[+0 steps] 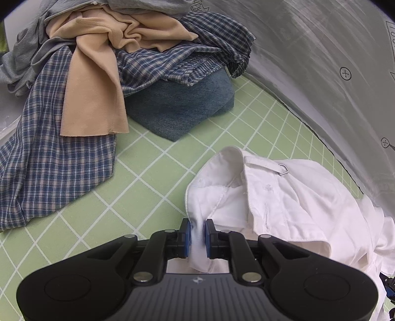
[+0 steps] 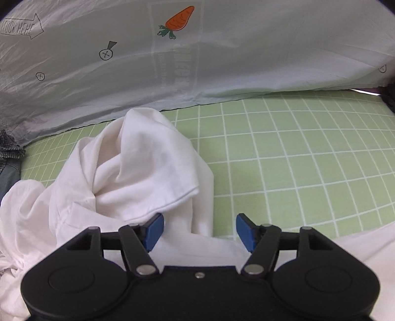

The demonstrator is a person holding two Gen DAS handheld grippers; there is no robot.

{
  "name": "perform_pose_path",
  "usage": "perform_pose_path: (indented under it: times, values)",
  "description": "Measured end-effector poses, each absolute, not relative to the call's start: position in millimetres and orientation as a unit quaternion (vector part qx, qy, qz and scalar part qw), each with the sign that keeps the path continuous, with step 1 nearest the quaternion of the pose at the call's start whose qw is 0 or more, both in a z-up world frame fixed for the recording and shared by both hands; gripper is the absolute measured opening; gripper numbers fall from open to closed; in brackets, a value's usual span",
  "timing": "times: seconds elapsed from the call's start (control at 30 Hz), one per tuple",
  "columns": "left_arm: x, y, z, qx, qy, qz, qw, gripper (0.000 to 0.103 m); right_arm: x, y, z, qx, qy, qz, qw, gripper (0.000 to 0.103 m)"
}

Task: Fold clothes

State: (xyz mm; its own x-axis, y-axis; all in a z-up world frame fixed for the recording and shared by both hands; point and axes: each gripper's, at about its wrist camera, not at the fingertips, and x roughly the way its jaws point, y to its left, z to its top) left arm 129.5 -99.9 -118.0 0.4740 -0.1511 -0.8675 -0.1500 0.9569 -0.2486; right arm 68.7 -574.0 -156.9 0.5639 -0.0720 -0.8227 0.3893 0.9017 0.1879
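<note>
A crumpled white garment with a strap and metal ring lies on the green grid mat. My left gripper is shut on a bunched edge of it, pinched between the blue pads. In the right wrist view the same white garment is heaped to the left and centre. My right gripper is open just above it, with white cloth lying between and below the blue pads, not clamped.
A pile of clothes sits at the back left: a blue plaid shirt, a beige top, grey cloth and folded denim. A pale printed sheet with a carrot backs the mat.
</note>
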Motion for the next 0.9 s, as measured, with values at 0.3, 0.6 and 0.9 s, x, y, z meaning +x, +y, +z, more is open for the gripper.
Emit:
perform_pose_path:
  times: [0.3,0.6,0.9]
  values:
    - [129,-97,-117,-0.149,0.513,0.006,0.845,0.014,82,-558,-161,0.074,0.48,-0.049,0.872,0.02]
    - [124,-88,-118,-0.138,0.514,0.025,0.846,0.014,60,-552,-126,-0.138,0.421,-0.08,0.893,0.003]
    - [124,-91,-120,-0.145,0.516,0.018,0.844,0.015,65,-579,-47,-0.305,0.278,-0.21,0.886,0.002]
